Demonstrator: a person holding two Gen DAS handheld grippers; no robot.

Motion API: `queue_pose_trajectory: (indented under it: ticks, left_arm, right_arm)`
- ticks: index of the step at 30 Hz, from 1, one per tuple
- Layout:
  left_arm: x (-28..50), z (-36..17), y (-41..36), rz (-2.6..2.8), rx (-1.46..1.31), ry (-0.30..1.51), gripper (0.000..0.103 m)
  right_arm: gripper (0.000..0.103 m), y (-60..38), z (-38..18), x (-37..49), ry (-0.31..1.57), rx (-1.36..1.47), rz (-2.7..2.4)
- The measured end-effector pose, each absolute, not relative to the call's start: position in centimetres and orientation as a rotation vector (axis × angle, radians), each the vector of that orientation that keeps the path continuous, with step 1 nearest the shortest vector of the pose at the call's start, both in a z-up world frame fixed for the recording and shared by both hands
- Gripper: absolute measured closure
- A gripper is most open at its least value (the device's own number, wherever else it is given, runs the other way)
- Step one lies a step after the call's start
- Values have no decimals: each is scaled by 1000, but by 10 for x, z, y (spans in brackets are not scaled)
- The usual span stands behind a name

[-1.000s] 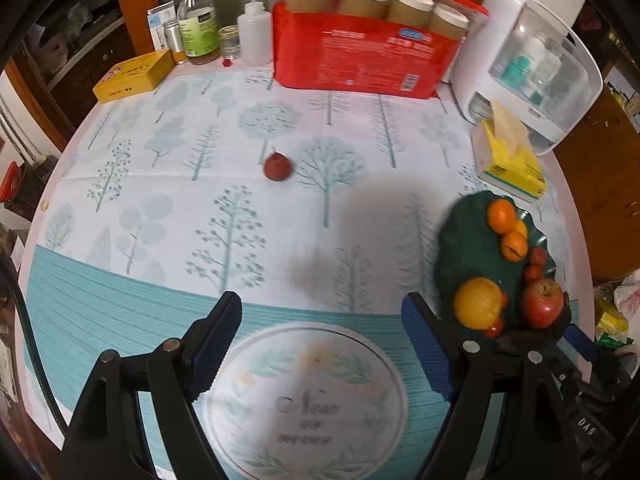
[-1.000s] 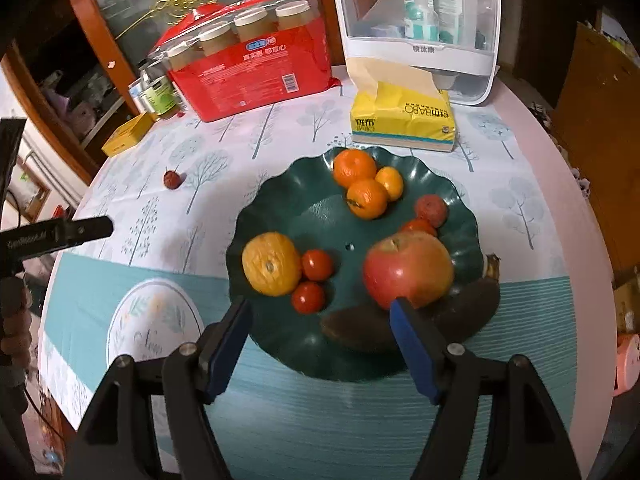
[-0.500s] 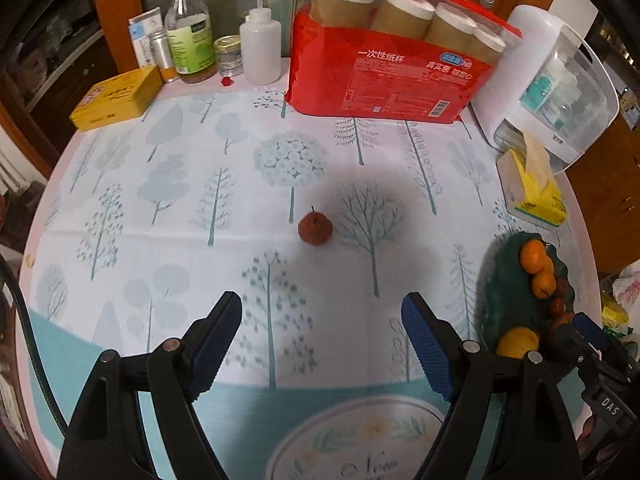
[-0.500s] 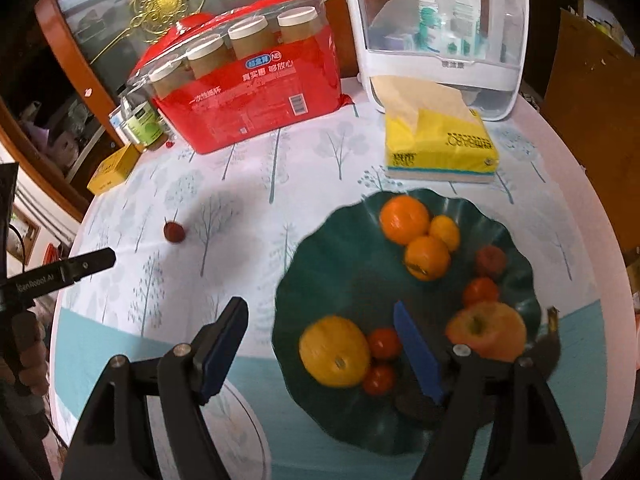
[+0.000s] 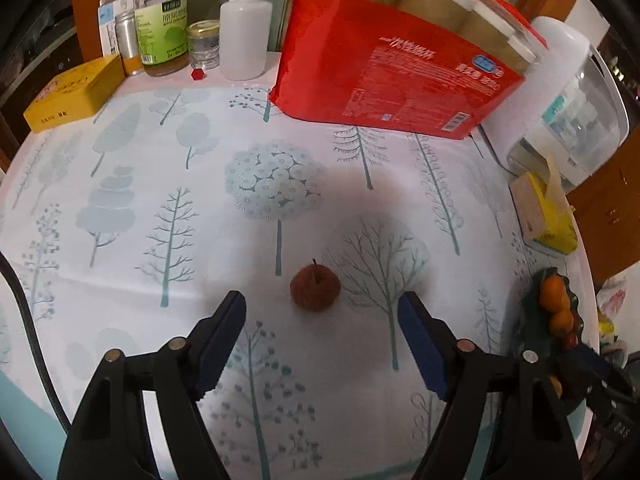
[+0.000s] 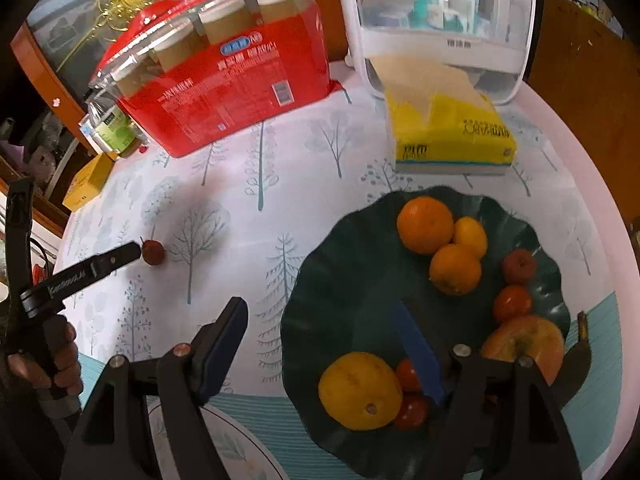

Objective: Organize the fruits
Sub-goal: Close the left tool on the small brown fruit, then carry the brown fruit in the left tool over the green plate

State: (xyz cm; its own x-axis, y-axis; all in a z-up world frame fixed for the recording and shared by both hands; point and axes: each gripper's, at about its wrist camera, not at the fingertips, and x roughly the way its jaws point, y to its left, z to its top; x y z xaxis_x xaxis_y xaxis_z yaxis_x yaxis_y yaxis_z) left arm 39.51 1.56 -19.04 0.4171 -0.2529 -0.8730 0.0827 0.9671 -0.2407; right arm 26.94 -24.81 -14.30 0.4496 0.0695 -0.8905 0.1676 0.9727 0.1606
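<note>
A small dark red fruit with a stem (image 5: 315, 287) lies on the tree-print tablecloth. My left gripper (image 5: 322, 312) is open, its blue pads just short of the fruit on either side. In the right wrist view the same fruit (image 6: 153, 252) sits at the tip of the left gripper's finger. My right gripper (image 6: 320, 320) is open and empty over the near left rim of the dark green plate (image 6: 320, 296). The plate holds oranges (image 6: 425, 225), a yellow citrus (image 6: 360, 391), small tomatoes (image 6: 512, 303) and a red apple (image 6: 524, 342).
A red pack of paper cups (image 5: 394, 68), bottles (image 5: 162, 20), a squeeze bottle (image 5: 244, 38) and a yellow tin (image 5: 74, 92) stand at the back. A yellow tissue pack (image 6: 452, 136) and a white storage box (image 6: 444, 20) stand behind the plate.
My left gripper has moved forward over the cloth to the small red fruit, which now lies just ahead of its pads. My right gripper has drifted left and up over the plate's left part.
</note>
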Motion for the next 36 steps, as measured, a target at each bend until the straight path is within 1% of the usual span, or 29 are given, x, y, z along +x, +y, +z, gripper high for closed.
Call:
queue_pose_trajectory:
  ticks: [7, 11, 13, 14, 16, 26, 36]
  left_arm:
    - [403, -219, 20, -242, -211, 1111, 50]
    - [404, -223, 20, -263, -197, 1073, 58]
    - [405, -224, 19, -277, -195, 1060, 65]
    - [405, -225, 18, -278, -192, 1057, 65]
    - [406, -226, 17, -285, -183, 1050, 72]
    - [398, -216, 8, -318, -180, 1025, 72]
    - [352, -192, -26, -413, -181, 1015, 72]
  right_arm:
    - [27, -242, -164, 269, 1157, 260, -71]
    - [27, -242, -171, 270, 1174, 250, -82]
    - [27, -243, -173, 270, 1177, 251, -88]
    - [27, -243, -173, 269, 1180, 248, -89]
    - [27, -244, -174, 269, 1184, 241, -94]
    - [27, -253, -170, 262, 1183, 245, -115]
    - [27, -261, -159, 235, 1166, 257, -124]
